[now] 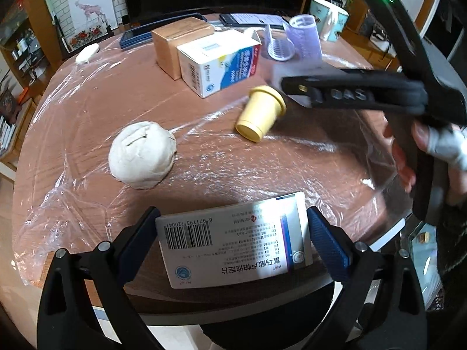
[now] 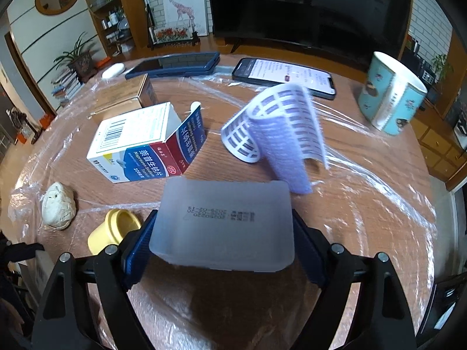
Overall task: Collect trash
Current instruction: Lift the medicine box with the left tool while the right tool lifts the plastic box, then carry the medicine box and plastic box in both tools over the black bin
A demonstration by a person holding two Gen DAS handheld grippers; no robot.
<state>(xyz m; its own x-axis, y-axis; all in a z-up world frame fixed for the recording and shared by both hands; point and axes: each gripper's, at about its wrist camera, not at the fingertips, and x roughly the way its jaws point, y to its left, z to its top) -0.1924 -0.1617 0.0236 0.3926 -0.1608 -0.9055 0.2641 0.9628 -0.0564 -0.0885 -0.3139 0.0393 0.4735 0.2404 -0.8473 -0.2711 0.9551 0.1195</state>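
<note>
Left tongs point(image 1: 233, 242) clamp a flat medicine box point(image 1: 233, 242); right tongs point(image 2: 221, 242) grip a frosted plastic case point(image 2: 224, 224). Ahead on the desk point(image 2: 364, 204): yellow cap point(image 2: 113, 230), paper wad point(image 2: 58, 205), open carton point(image 2: 140, 143), perhaps hair rollers point(image 2: 277, 134).

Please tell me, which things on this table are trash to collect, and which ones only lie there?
Trash, likely:
flat medicine box in left tool
frosted plastic case in right tool
open medicine box
crumpled paper ball
yellow cap

Lying about, likely:
phone
mug
tablet

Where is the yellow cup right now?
The yellow cup lies on its side mid-table, between the crumpled paper ball and the right gripper, just in front of the open medicine box.
</note>
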